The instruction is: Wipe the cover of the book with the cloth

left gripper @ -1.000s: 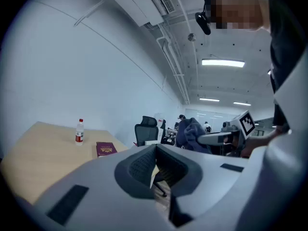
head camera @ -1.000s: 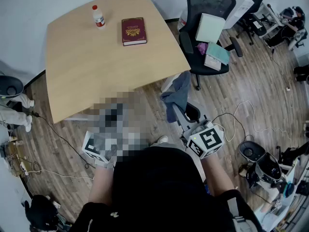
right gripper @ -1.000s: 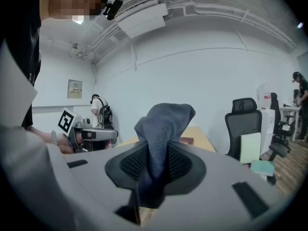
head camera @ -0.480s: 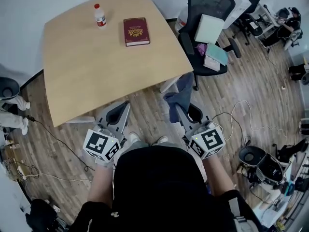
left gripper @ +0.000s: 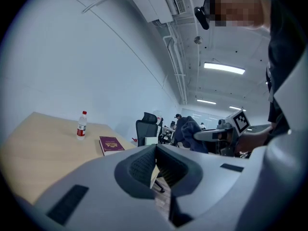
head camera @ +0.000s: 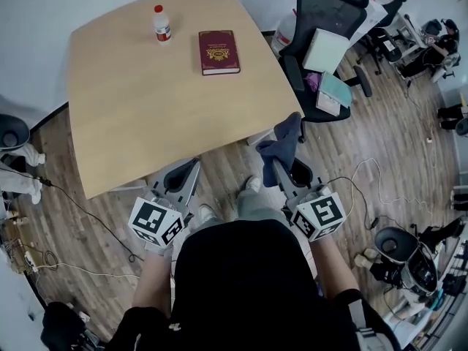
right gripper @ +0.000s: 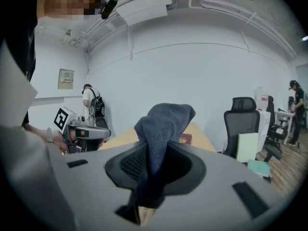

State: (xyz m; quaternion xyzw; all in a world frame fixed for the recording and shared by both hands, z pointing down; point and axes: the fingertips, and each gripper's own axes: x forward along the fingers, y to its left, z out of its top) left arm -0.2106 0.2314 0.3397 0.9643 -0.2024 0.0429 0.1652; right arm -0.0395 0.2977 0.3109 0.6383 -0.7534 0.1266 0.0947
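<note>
Both grippers now closer to table's near edge than a second ago.

- Left gripper [head camera: 186,171]: jaws pressed together, nothing in them. Wooden table [head camera: 139,123] just ahead. Water bottle [head camera: 161,24] well ahead, at table's far side.
- Book [head camera: 219,51]: dark red, closed, lying flat. Just right of bottle, well ahead of both grippers, apart from cloth.
- Right gripper [head camera: 278,170]: pinching dark blue cloth [head camera: 285,140], which bunches past jaw tips beside table's near right corner. Bare tabletop lies between cloth and book.
- Black office chair [head camera: 322,13] ahead-right of it, pale box [head camera: 325,50] on seat.
</note>
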